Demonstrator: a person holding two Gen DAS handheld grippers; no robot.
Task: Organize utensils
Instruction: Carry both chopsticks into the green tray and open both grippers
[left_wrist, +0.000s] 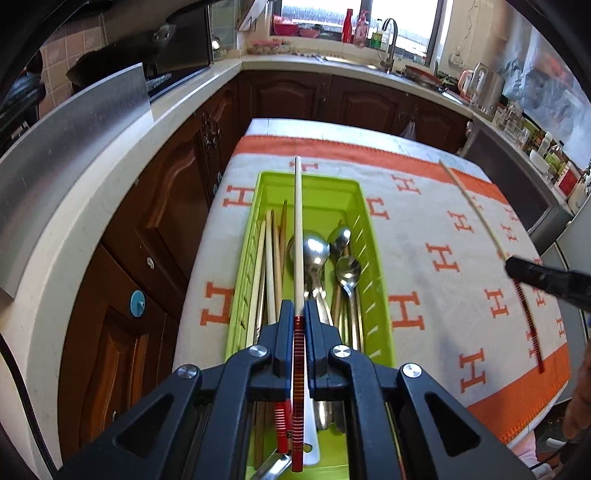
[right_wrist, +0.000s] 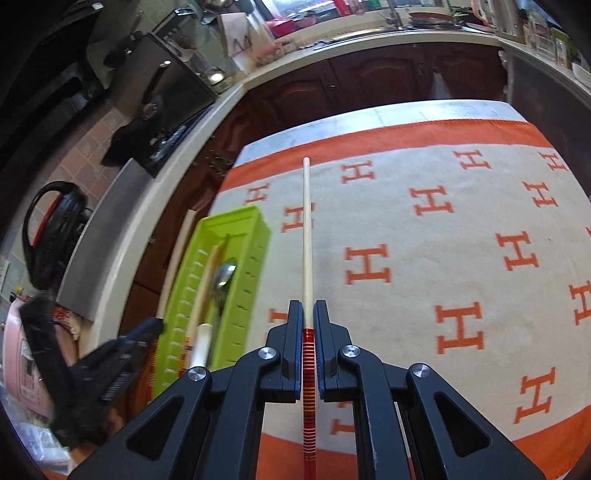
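Two tools, left tool (left_wrist: 299, 314) and right tool (right_wrist: 308, 314), each pinch one chopstick, seemingly clear of the tray (left_wrist: 373, 236).

**Two wrist cams, both angled down at the bench**

Left wrist cam: close above green tray (left_wrist: 373, 236), facing window wall. Right wrist cam: over orange-H cloth (right_wrist: 424, 236), tray at its left. Shared: tray, cloth, cabinets, each other's gripper.
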